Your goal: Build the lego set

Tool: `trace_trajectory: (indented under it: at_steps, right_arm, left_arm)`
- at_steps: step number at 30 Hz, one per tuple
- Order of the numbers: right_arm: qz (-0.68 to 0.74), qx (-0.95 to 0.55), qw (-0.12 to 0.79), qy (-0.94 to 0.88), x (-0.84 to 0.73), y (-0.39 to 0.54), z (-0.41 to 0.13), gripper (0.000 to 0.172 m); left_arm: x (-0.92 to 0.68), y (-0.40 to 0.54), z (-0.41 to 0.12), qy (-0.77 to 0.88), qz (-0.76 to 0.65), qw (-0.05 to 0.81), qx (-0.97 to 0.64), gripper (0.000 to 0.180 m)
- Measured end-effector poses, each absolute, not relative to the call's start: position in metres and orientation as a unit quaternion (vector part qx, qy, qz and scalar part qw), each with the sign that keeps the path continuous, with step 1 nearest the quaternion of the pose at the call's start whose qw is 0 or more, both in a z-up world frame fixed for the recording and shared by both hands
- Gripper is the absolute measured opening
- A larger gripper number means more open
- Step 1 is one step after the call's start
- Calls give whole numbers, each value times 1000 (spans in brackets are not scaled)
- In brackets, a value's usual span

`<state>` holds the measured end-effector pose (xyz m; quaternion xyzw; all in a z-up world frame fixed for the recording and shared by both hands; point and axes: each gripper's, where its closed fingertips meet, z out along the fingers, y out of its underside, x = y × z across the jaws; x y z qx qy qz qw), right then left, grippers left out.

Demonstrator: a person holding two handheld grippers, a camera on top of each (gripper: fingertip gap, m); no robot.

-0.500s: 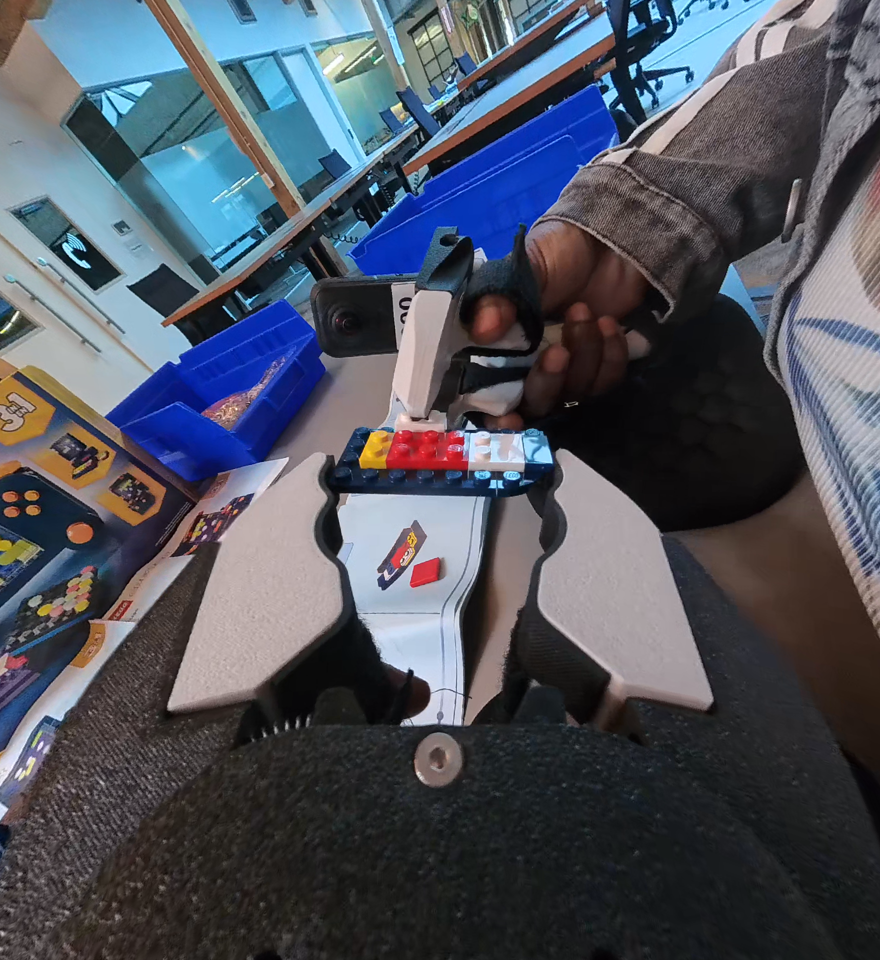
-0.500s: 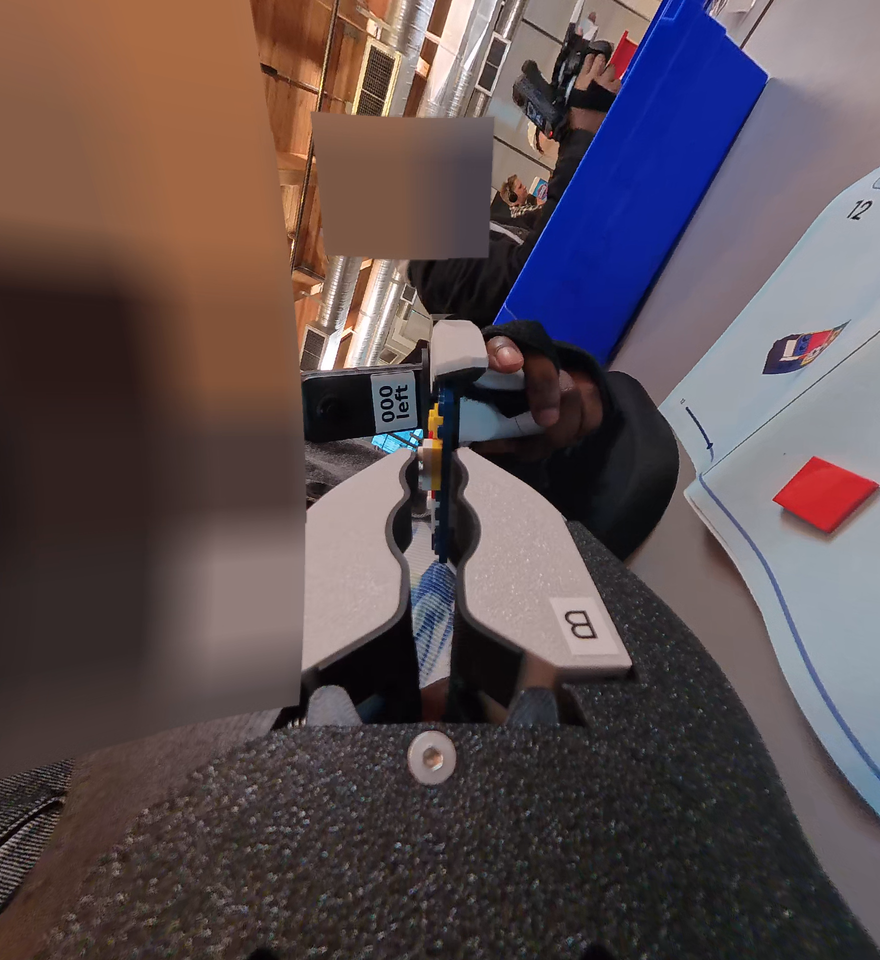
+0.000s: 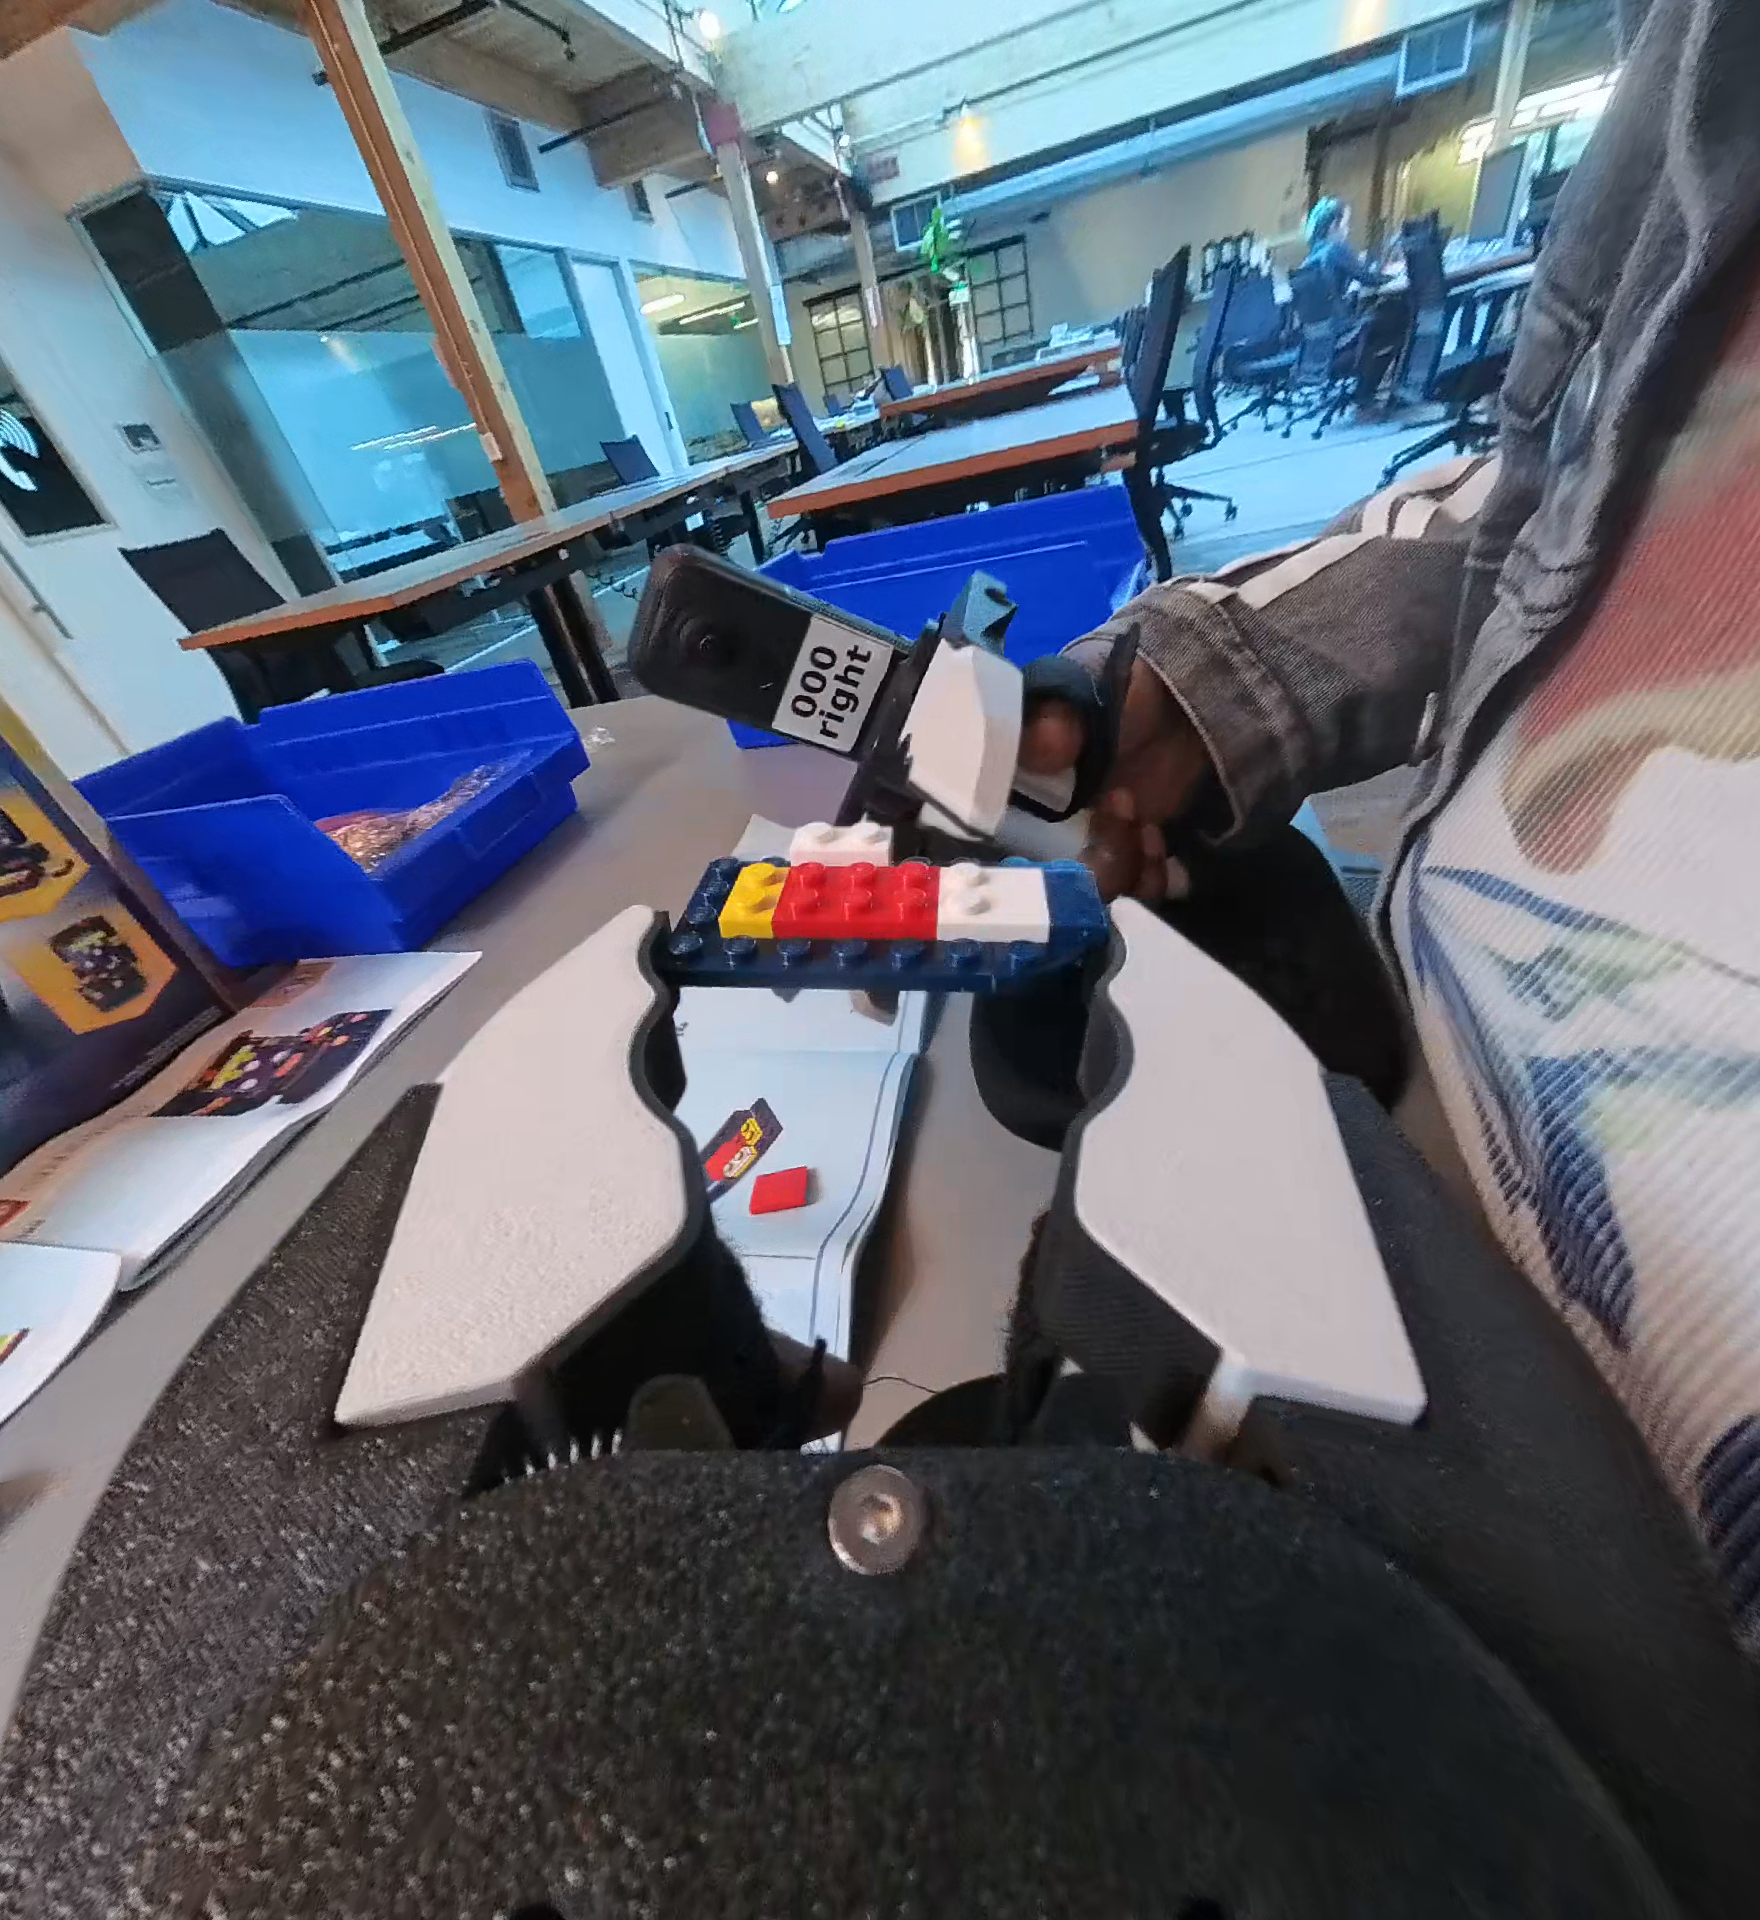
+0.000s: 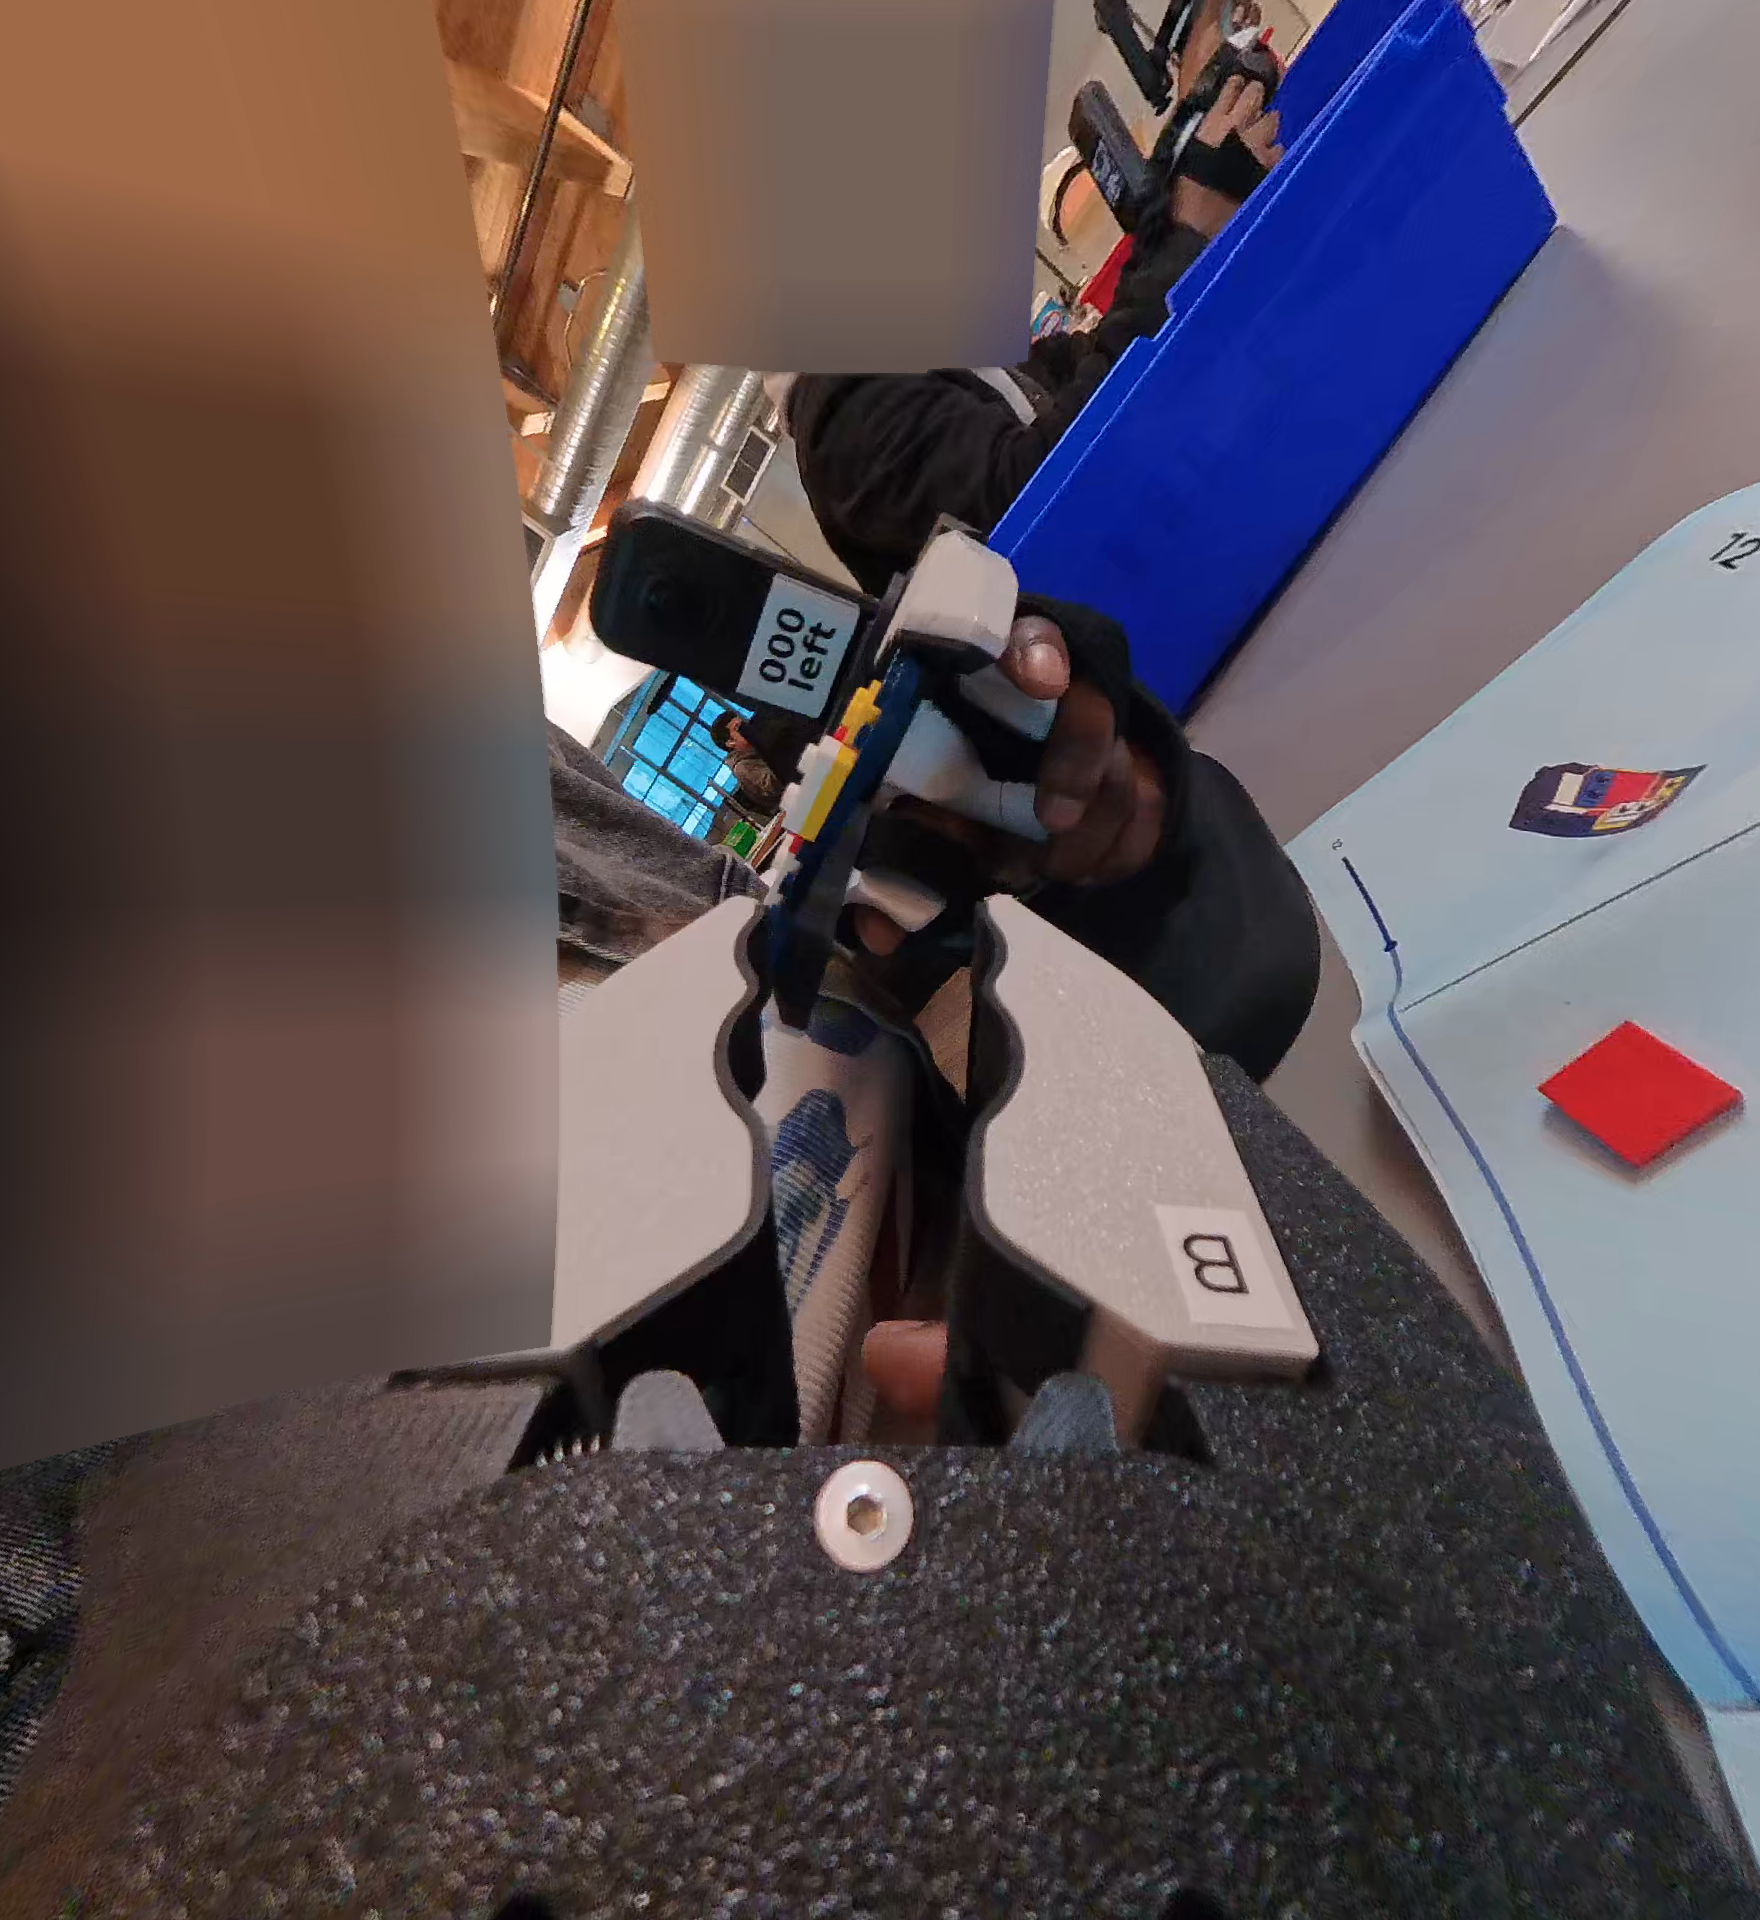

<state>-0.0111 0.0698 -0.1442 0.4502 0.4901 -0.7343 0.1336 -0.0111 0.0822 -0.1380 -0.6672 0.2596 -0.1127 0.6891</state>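
Observation:
My left gripper [image 3: 881, 951] is shut on a dark blue studded plate [image 3: 855, 966], with a pad pressing on each end, and holds it above the table. A yellow brick [image 3: 751, 899], a red brick [image 3: 855, 899] and a white brick [image 3: 995, 904] sit on the plate. A small white brick [image 3: 840, 842] sits at its far edge. My right gripper [image 4: 871, 925] is open. The plate's edge [image 4: 803, 935] stands between its fingers, close to the left finger, and the right finger [image 4: 1063, 1039] is clear of it. In the left wrist view the right gripper [image 3: 959, 727] is just behind the plate.
An open instruction booklet [image 4: 1582, 727] lies on the grey table with a loose red flat tile [image 4: 1640, 1091] on it, also seen below the plate [image 3: 779, 1190]. Blue bins [image 3: 336, 810] [image 4: 1271, 416] stand at the back, and a toy box [image 3: 24, 935] is at the left. The person's torso is close on the right. The tips of both grippers are at nearly the same place.
My right jaws have opened and let go of the plate's far edge, leaving the small white brick on it. The left gripper still holds the plate, now tilted a little.

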Motion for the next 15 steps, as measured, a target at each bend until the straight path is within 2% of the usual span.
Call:
trace_trajectory:
  at_steps: [2,7,12,15]
  right_arm:
    - [-731,447,121,501,-12,72,-143,37]
    - [-695,425,15,580,-14,78,-141,41]
    - [-712,373,-26,595,-10,77,-125,44]
    - [-684,338,-112,637,-12,80,-127,58]
  left_arm:
    - [-14,81,-137,249,-128,688,-669,75]
    - [-17,80,-136,236,-152,689,-669,75]
    - [-15,80,-139,242,-156,683,-671,75]
    - [-16,79,-138,241,-162,684,-669,75]
